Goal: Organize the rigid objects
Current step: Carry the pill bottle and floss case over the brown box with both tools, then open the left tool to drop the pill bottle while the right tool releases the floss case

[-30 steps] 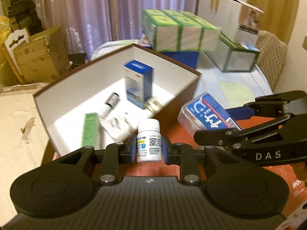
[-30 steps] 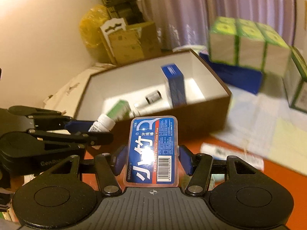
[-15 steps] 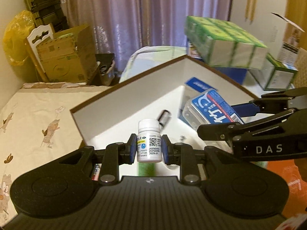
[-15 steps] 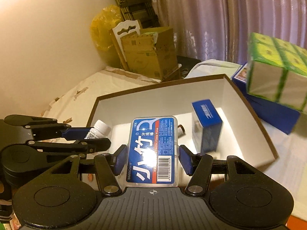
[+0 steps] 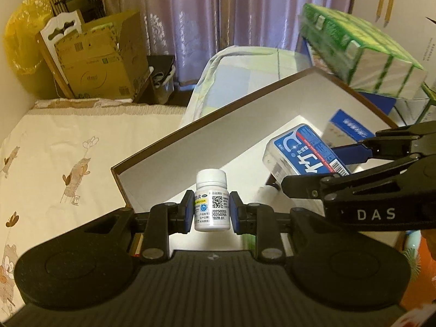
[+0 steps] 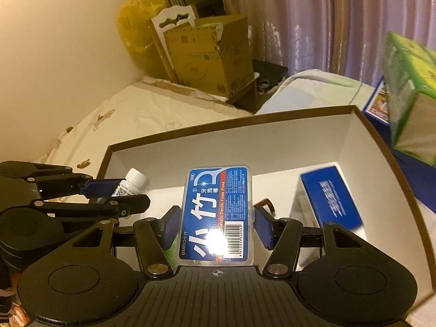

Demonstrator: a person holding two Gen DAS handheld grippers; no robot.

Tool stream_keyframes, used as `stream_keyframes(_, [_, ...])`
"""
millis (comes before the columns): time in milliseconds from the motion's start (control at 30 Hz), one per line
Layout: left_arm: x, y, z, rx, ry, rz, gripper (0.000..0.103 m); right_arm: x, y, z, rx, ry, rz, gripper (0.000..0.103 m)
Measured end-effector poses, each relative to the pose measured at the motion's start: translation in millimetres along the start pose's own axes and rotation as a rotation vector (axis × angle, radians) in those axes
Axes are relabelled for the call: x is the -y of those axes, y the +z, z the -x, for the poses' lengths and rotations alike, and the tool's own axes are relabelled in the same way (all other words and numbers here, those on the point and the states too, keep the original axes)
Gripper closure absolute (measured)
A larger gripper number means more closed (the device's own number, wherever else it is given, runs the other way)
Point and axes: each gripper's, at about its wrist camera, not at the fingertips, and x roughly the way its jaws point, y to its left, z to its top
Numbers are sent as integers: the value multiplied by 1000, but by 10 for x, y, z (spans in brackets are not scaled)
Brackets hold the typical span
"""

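Left gripper grips the pill bottle, right gripper clamps the floss box; both over the box, neither dropped yet; blue carton inside at 3 o'clock.

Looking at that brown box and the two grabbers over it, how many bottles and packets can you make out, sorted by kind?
White pill bottle, held in the left gripper: 1
Clear floss pick case, held in the right gripper: 1
Blue carton in the brown box: 1
Total: 3, with other items in the box too hidden to count.
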Motion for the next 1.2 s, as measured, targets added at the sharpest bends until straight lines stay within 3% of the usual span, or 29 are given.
stream_keyframes(400, [-165, 68, -251, -41, 16, 14, 80, 37, 145, -354, -16, 25, -23, 48])
stream_keyframes(633, [-196, 61, -241, -43, 16, 22, 74, 30, 146, -350, 10, 42, -29, 47])
stream_keyframes(1200, [-82, 30, -94, -23, -1, 14, 74, 42, 14, -154, 5, 17, -36, 45])
